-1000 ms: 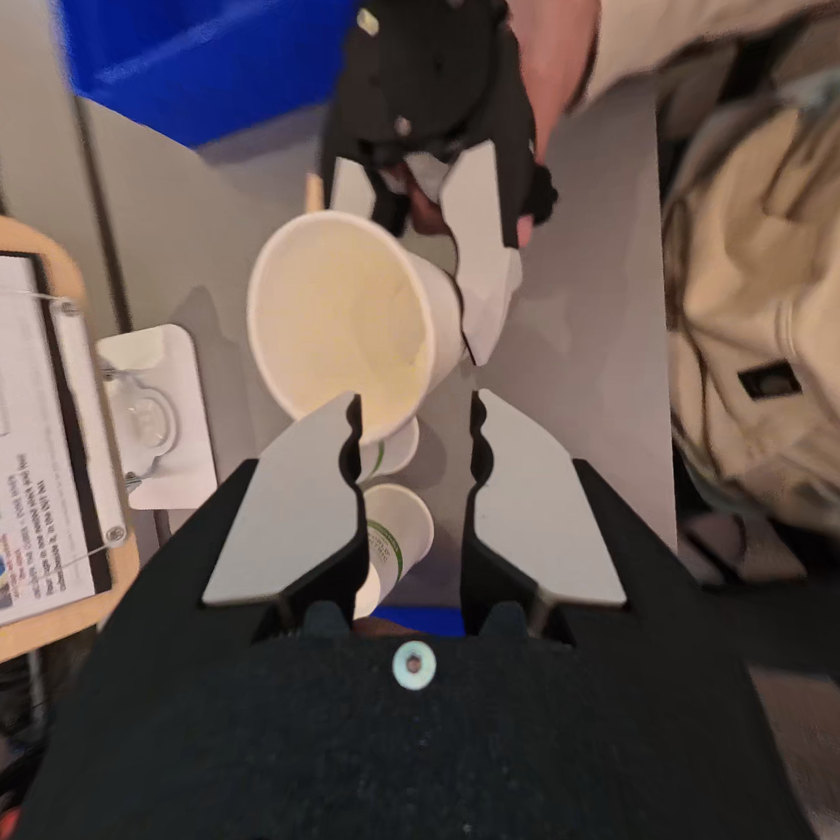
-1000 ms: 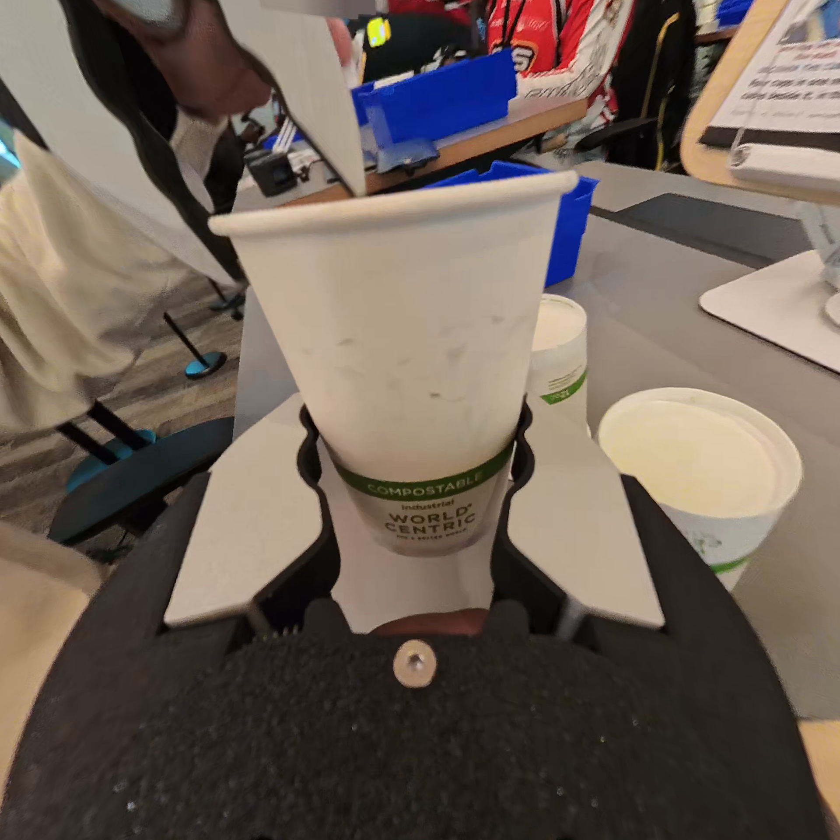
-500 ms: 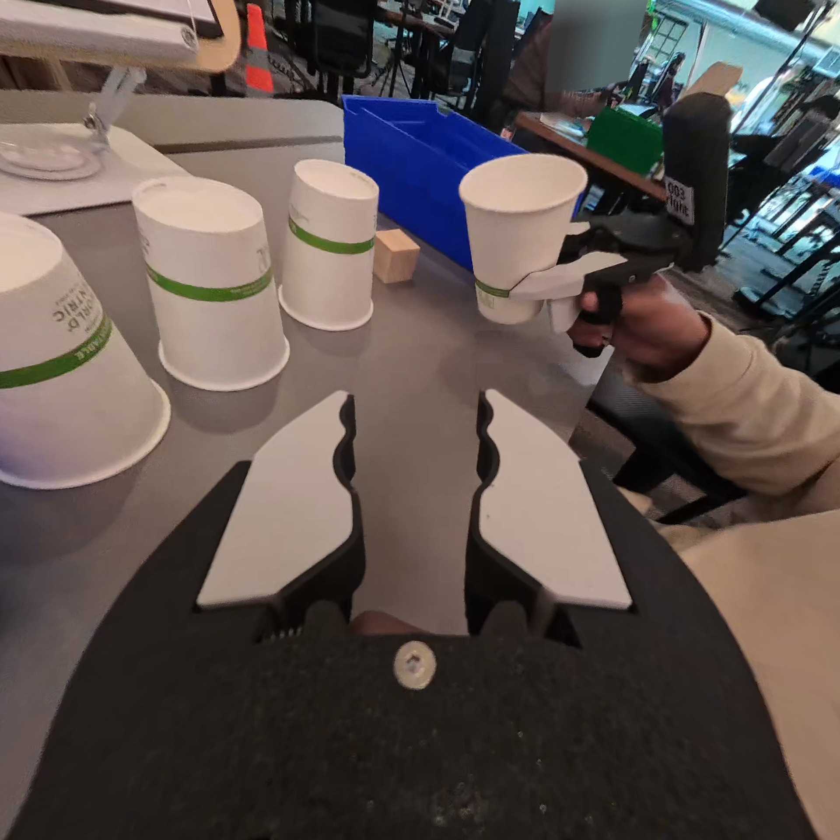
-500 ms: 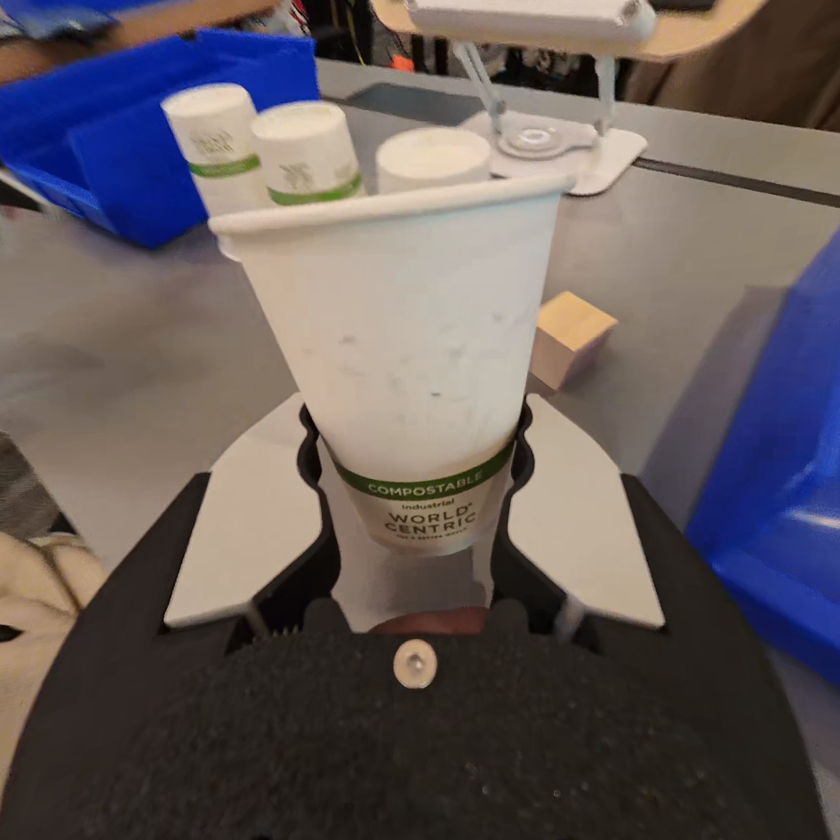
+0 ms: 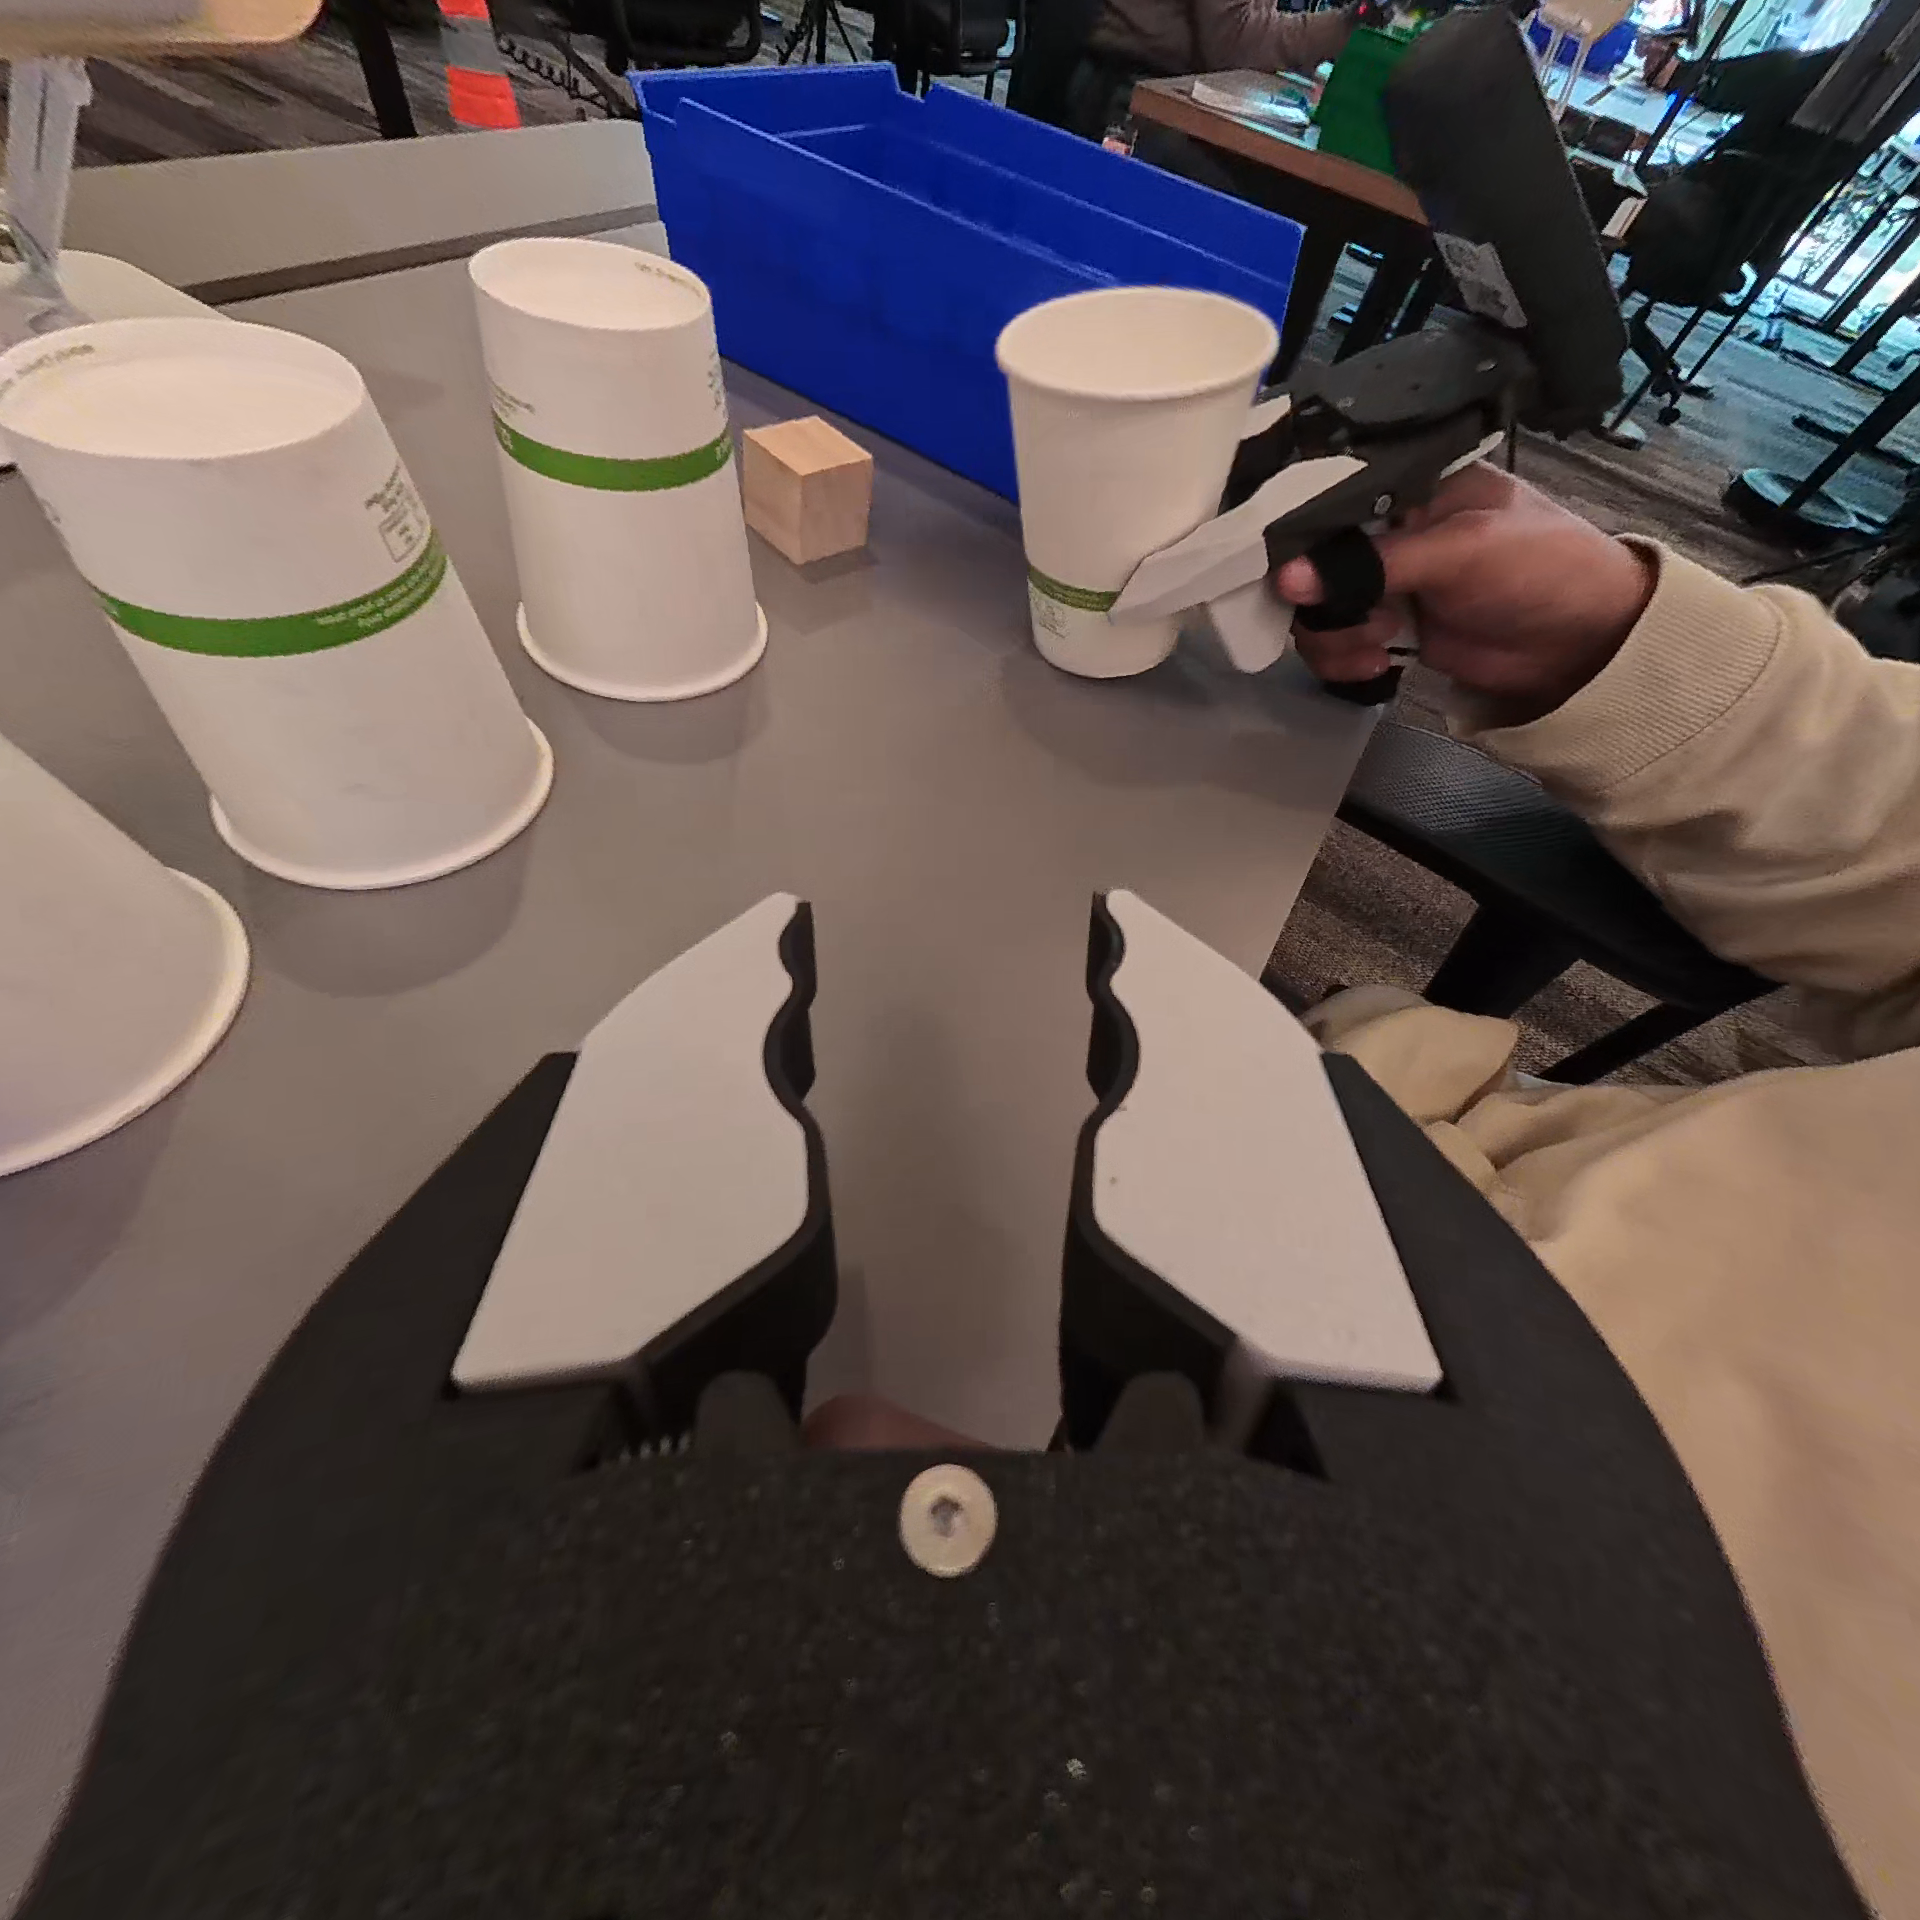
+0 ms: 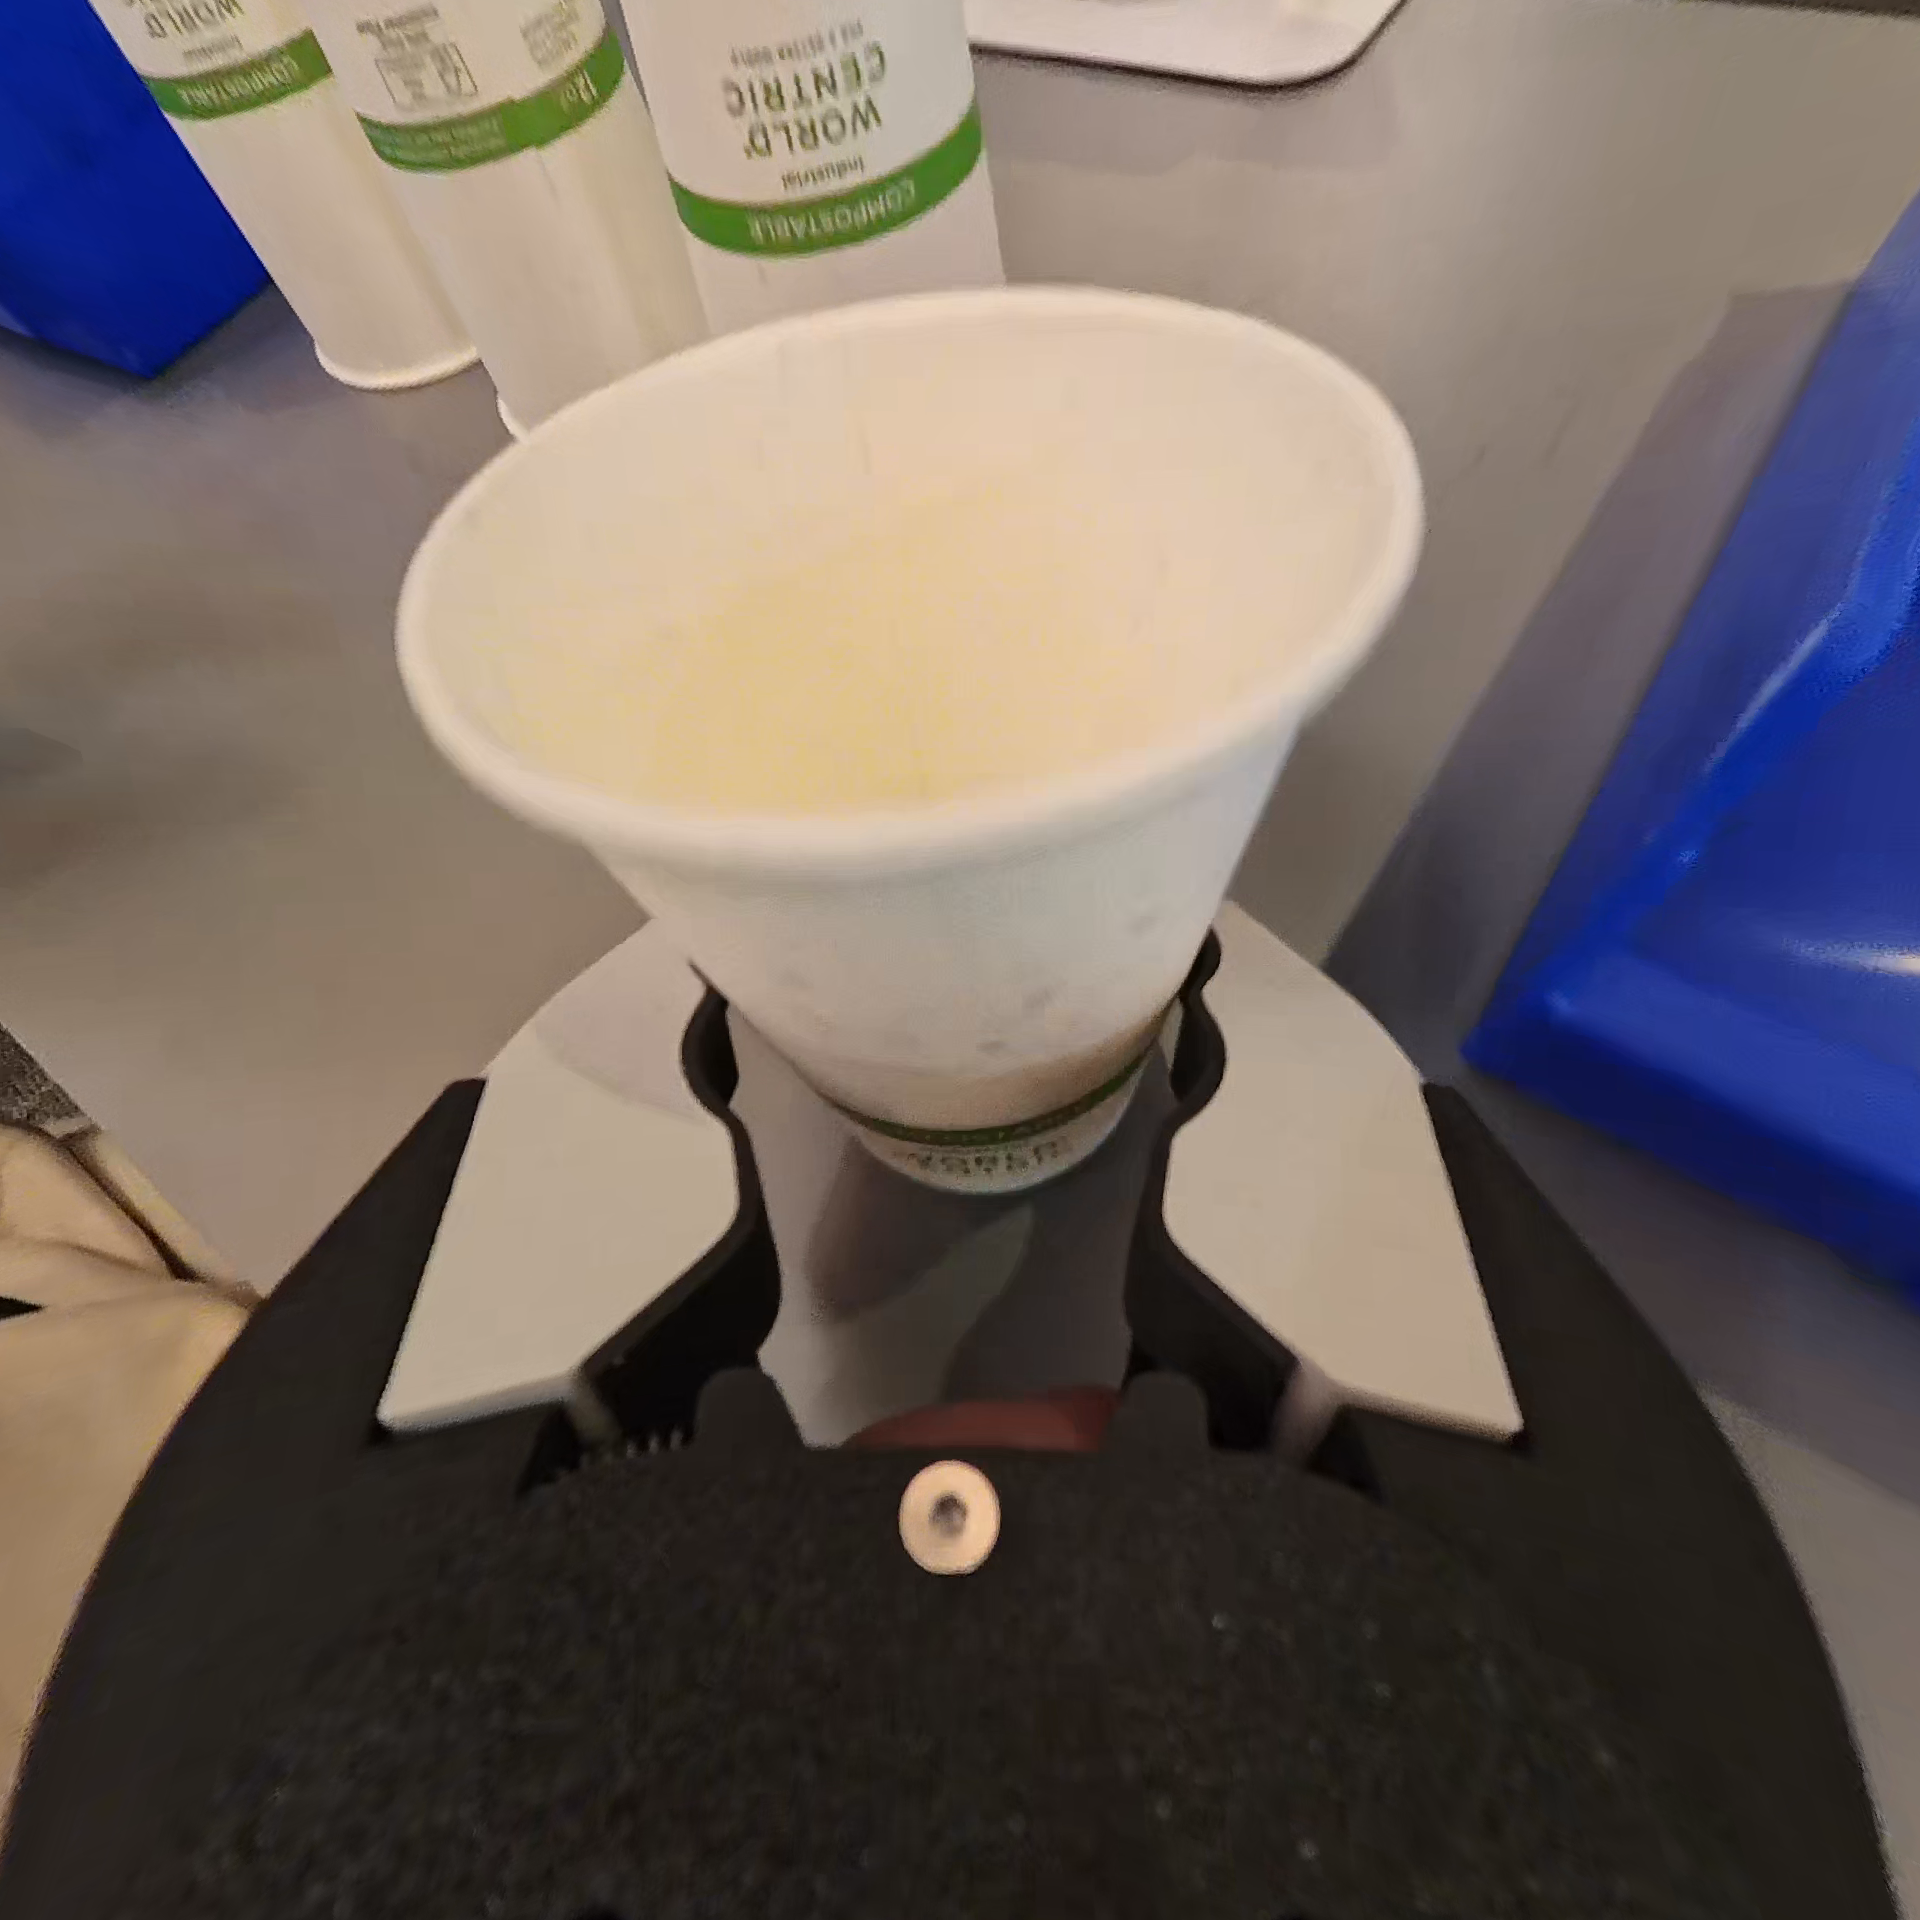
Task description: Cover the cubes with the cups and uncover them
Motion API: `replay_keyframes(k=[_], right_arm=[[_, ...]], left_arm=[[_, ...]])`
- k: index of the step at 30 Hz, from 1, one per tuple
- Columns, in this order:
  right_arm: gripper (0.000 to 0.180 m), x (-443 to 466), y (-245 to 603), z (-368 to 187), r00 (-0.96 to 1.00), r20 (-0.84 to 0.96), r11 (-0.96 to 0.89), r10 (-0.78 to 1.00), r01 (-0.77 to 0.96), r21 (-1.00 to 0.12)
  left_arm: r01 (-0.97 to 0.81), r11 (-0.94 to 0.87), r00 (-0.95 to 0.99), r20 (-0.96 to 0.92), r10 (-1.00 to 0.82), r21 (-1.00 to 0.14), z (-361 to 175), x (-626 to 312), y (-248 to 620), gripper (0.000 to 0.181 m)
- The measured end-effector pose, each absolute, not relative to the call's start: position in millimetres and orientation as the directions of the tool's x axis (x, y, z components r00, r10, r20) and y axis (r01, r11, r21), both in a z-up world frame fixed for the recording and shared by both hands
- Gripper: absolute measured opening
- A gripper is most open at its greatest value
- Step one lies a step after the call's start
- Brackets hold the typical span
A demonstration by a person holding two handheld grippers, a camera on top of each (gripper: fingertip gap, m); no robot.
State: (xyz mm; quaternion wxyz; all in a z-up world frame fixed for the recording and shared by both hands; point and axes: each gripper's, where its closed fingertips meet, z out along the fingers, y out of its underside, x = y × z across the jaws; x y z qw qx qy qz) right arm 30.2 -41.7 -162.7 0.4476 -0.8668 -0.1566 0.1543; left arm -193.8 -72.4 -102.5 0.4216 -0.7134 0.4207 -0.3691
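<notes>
A wooden cube [image 5: 808,488] lies bare on the grey table [image 5: 935,831], beside the blue bin. My right gripper [image 6: 951,977] is shut on the base of an upright white paper cup [image 6: 904,675], mouth up. The left wrist view shows this cup [image 5: 1127,478] and the right gripper [image 5: 1195,582] right of the cube, near the table's edge. I cannot tell if the cup's base touches the table. The held cup hides the cube in the right wrist view. Three upside-down cups [image 5: 623,488] [image 5: 281,623] [image 5: 62,987] stand in a row. My left gripper [image 5: 951,956] is open and empty.
A blue bin [image 5: 956,239] stands behind the cube; it also shows in the right wrist view [image 6: 1714,883], and another blue bin [image 6: 83,208] is at that view's left. A white stand base [image 6: 1195,42] sits beyond the cups. The table's edge [image 5: 1320,883] runs at the right.
My left gripper swung from looking down over the cups to looking across the table, still open. My right gripper lowered its cup towards the table near the cube and tipped downward.
</notes>
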Motion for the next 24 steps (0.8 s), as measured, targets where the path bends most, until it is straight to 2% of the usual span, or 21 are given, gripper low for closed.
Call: replay_keyframes(k=[6, 13, 17, 20, 22, 24], right_arm=[[0.084, 41, -47, -168, 0.920, -0.132, -0.583, 0.368, 0.118, -0.804], [0.089, 42, -58, -172, 0.924, -0.129, -0.605, 0.360, 0.126, -0.786], [0.090, 36, -91, -178, 0.920, -0.138, -0.633, 0.367, 0.139, -0.762], [0.087, 8, -121, -176, 0.895, -0.136, -0.601, 0.424, 0.166, -0.782], [0.088, -15, -135, -169, 0.865, -0.084, -0.562, 0.495, 0.245, -0.790], [0.087, -32, -140, -143, 0.829, -0.040, -0.514, 0.557, 0.307, -0.801]], left_arm=[[-0.298, -0.299, 0.400, 0.166, -0.901, -0.907, -107, -194, -69, 0.050], [-0.298, -0.328, 0.576, 0.105, -0.811, -0.896, -120, -210, -47, 0.055], [-0.276, -0.366, 0.678, 0.090, -0.730, -0.888, -127, -229, -34, 0.057], [-0.244, -0.393, 0.735, 0.096, -0.671, -0.887, -130, -243, -28, 0.057], [-0.221, -0.407, 0.753, 0.110, -0.649, -0.887, -131, -247, -27, 0.057], [-0.218, -0.413, 0.762, 0.110, -0.639, -0.884, -133, -249, -27, 0.057]])
